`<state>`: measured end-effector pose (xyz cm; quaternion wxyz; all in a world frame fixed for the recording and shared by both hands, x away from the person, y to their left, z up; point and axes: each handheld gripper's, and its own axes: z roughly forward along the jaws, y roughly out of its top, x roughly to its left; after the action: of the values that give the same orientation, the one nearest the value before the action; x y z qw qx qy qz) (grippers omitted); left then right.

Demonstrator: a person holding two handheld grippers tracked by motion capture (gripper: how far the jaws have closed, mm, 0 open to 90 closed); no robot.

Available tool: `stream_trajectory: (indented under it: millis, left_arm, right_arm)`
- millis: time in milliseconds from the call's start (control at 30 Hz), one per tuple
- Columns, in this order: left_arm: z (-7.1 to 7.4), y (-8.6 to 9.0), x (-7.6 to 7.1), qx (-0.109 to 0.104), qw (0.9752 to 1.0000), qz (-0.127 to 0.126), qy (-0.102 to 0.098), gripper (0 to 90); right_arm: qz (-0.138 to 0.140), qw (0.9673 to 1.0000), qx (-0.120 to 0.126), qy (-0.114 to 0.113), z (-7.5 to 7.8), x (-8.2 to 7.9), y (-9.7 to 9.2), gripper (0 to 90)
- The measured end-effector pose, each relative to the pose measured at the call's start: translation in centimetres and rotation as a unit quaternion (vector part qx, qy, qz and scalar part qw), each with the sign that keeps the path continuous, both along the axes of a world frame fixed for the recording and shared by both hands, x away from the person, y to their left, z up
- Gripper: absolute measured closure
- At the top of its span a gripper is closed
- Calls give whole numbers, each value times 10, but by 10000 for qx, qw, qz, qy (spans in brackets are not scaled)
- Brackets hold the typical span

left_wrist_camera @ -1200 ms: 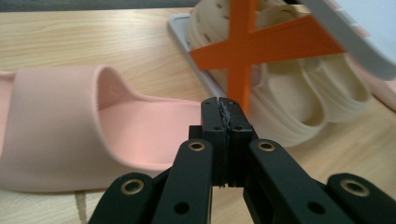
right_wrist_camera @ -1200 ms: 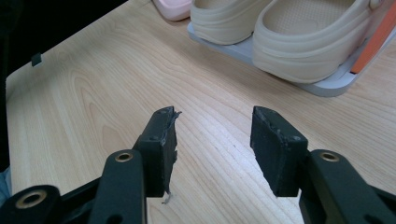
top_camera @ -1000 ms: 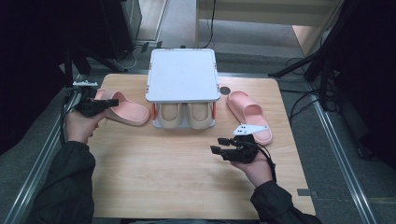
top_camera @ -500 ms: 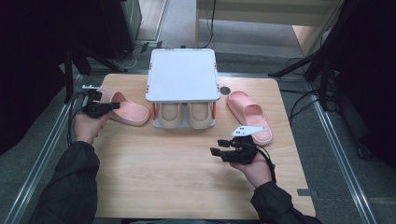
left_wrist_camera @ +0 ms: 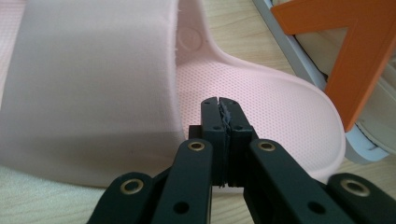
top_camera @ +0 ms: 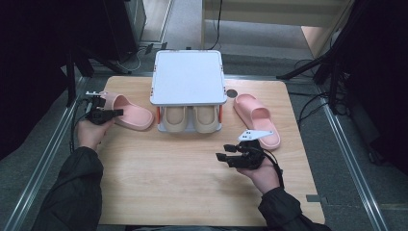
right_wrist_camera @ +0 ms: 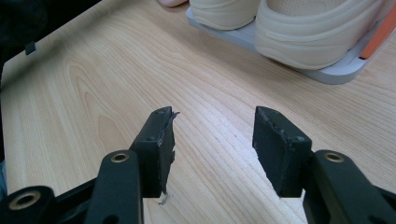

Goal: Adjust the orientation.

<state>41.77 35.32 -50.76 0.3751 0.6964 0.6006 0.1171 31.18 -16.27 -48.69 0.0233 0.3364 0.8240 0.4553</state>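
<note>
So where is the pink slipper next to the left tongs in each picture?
High view: the pink slipper lies at the left of the table, its heel end by the shelf rack.
Left gripper view: it spreads across the left and middle, under the shut left tongs.
Right gripper view: a pink bit at the top edge may be it; I cannot tell.
Shared landmark: the rack's orange post, also at the top right in the right gripper view.

slippers [top_camera: 128,113] [top_camera: 257,120] flanking rack [top_camera: 188,79], table [top_camera: 163,183]
</note>
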Motion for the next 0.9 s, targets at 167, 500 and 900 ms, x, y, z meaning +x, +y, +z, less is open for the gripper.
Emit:
stream_trajectory:
  millis: [167,500,900]
  left_arm:
    - [-3,5,-6,35,9999,28,106,895]
    - [-6,28,-23,-1,9995,254,213,894]
    - [1,43,-36,-197,9986,434,206,850]
  right_arm:
    - [-5,10000,14,-28,1,3,1,492]
    - [83,10000,-10,-9,3,10,10,493]
    - [183,9998,-62,-20,3,12,17,493]
